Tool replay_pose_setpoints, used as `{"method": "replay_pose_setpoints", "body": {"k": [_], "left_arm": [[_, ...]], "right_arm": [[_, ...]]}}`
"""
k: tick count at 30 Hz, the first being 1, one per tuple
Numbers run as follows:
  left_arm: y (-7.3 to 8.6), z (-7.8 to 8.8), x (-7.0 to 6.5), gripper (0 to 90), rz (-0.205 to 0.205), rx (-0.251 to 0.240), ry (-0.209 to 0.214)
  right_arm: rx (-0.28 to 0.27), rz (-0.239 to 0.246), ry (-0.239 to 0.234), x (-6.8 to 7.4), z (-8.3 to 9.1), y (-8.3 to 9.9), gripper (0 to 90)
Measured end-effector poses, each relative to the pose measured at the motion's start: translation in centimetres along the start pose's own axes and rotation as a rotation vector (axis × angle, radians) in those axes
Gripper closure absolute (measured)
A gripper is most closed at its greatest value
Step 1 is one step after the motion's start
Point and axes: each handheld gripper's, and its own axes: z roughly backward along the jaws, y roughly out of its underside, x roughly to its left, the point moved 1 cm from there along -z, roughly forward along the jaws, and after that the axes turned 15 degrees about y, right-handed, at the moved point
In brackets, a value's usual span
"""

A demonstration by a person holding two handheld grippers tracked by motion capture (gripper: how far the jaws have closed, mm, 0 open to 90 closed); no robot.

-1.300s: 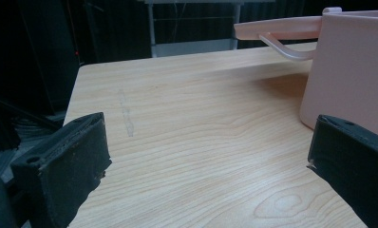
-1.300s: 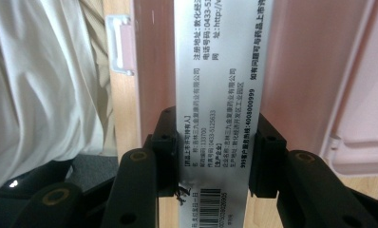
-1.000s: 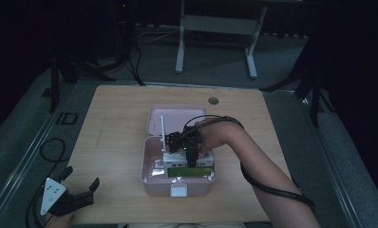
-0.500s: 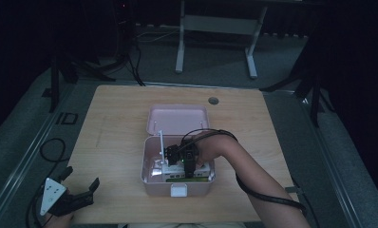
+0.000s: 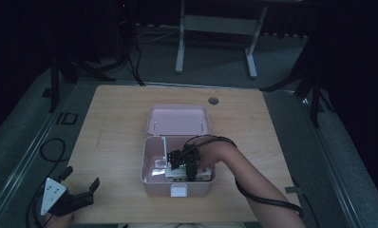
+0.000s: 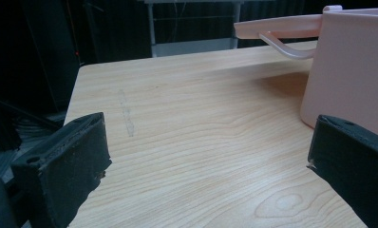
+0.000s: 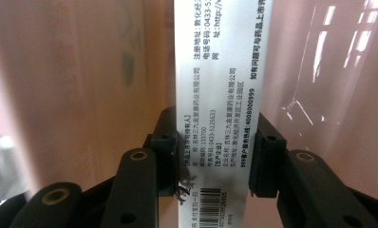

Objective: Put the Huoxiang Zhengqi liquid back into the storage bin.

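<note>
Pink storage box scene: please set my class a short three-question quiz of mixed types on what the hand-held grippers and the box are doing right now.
1. True or false: the lid of the pink storage box is folded open, away from the person.
2. What is the right hand-held gripper clamped on? A) a cable B) a white printed carton C) the box latch
3. Fill in: the left hand-held gripper holds its jaws ____ over bare wooden table.

Key: 1 true. 2 B, the jaws press its two sides inside the box. 3 open, with nothing between them.
</note>
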Motion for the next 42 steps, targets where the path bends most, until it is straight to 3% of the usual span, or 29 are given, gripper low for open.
{"method": "replay_pose_setpoints", "body": {"k": [10,13,17,19,21,23,24,25,27,33,35,36,37,42], "left_arm": [[0.0,0.0,0.0,0.1,0.000,-0.001,0.000],[0.0,0.0,0.1,0.1,0.001,-0.001,0.000],[0.0,0.0,0.1,0.1,0.003,-0.003,0.000],[0.0,0.0,0.1,0.1,0.002,-0.002,0.000],[0.0,0.0,0.1,0.1,0.000,-0.001,0.000],[0.0,-0.1,0.1,0.1,0.002,-0.001,0.000],[0.0,-0.1,0.1,0.1,0.002,-0.001,0.000],[0.0,-0.1,0.1,0.1,0.002,-0.001,0.000],[0.0,0.0,0.1,0.1,0.001,0.001,0.000],[0.0,0.0,0.1,0.1,0.000,0.001,0.001],[0.0,0.0,0.1,0.1,0.001,0.001,0.000],[0.0,0.0,0.1,0.1,0.000,0.001,0.000],[0.0,-0.1,0.1,0.1,0.000,0.001,0.000],[0.0,-0.1,0.0,0.1,-0.002,0.006,-0.001]], "right_arm": [[-0.022,0.002,-0.003,0.2,-0.1,0.3,61.6],[-0.041,0.023,0.016,0.1,0.3,0.4,56.4],[-0.113,-0.004,0.057,-0.3,2.7,1.0,42.7],[-0.126,-0.008,0.070,-0.3,3.2,1.1,40.3],[-0.174,-0.026,0.100,-0.6,4.5,1.6,33.7],[-0.245,-0.077,0.146,-1.1,6.4,2.7,24.9],[-0.245,-0.077,0.146,-1.1,6.4,2.7,24.9],[-0.279,-0.113,0.175,-1.5,7.3,3.6,20.7],[-0.297,-0.136,0.194,-1.8,8.0,4.6,16.0],[-0.371,-0.198,0.219,-2.2,9.1,7.0,11.8],[-0.396,-0.210,0.224,-2.3,9.4,8.3,11.1],[-0.409,-0.238,0.243,-2.6,9.5,9.3,11.1],[-0.406,-0.272,0.271,-2.9,9.3,10.4,11.1],[-0.405,-0.317,0.319,-3.5,8.2,12.5,11.2]]}}
